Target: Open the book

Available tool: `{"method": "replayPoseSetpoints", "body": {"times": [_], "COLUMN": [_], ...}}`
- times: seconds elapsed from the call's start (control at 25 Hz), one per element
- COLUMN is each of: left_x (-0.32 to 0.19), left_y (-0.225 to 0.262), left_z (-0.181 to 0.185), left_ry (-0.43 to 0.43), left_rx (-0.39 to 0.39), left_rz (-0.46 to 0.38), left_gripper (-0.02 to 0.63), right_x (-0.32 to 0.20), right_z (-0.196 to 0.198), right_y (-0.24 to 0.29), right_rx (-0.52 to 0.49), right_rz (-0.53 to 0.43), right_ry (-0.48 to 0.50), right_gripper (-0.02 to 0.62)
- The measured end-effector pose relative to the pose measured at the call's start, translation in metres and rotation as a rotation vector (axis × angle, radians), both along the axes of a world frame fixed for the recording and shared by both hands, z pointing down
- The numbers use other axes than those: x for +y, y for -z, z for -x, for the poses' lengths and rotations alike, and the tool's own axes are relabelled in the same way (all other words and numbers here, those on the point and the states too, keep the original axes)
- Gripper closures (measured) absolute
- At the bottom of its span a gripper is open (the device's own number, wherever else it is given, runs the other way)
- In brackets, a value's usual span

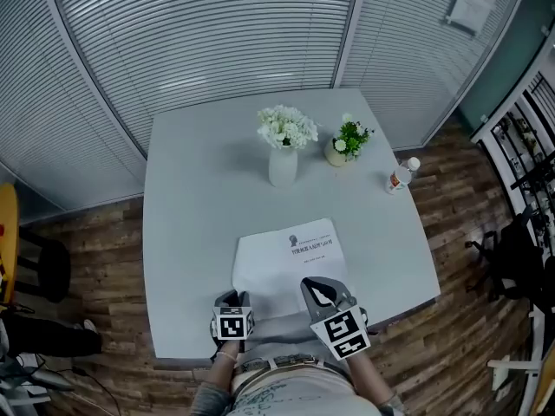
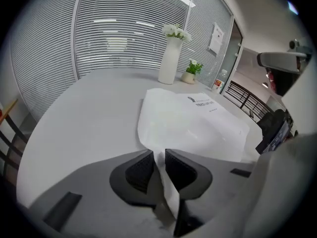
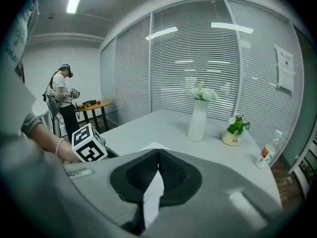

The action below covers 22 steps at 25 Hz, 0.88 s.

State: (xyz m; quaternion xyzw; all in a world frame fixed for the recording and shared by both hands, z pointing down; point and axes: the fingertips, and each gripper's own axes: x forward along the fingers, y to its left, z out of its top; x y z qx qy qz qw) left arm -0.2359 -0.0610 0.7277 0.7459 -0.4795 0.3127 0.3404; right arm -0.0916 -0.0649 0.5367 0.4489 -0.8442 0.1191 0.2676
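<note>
Left gripper view: left hand-held gripper (image 2: 158, 158) slightly apart, thin cover of book (image 2: 190, 120) loose between; right hand-held gripper (image 3: 158, 155) closed at tips. Book flat near counter (image 1: 191, 198) front edge. Probably light, floppy, slick: pinch cover corner, lift gently.

Vase (image 1: 283, 165), plant (image 1: 348, 142), bottle (image 1: 401, 176) beyond book (image 1: 290, 254)

The head view looks steeply down on the whole table (image 1: 191, 189) from above its near edge. Both gripper views sit low there, facing far; all three share the book (image 1: 290, 258) and vase (image 1: 283, 165).
</note>
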Motion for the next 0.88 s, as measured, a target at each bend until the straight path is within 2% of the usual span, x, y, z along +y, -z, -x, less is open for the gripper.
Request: {"method": "replayPoseSetpoints", "body": {"times": [0.32, 0.48, 0.76, 0.88], "left_x": [0.002, 0.002, 0.001, 0.000], "left_y": [-0.001, -0.003, 0.001, -0.002], "left_z": [0.003, 0.003, 0.003, 0.003], "left_ry": [0.052, 0.048, 0.076, 0.098], "left_rx": [-0.016, -0.038, 0.000, -0.024], "left_rz": [-0.015, -0.028, 0.008, 0.014], "left_gripper": [0.505, 0.503, 0.503, 0.503], "right_x": [0.004, 0.002, -0.007, -0.015], "right_z": [-0.018, -0.027, -0.053, -0.068], "right_y": [-0.001, -0.002, -0.001, 0.002], "right_rx": [0.010, 0.018, 0.030, 0.021], "right_rz": [0.002, 0.006, 0.002, -0.002], "right_ry": [-0.018, -0.013, -0.010, -0.017], "right_gripper": [0.594, 0.594, 0.594, 0.594]}}
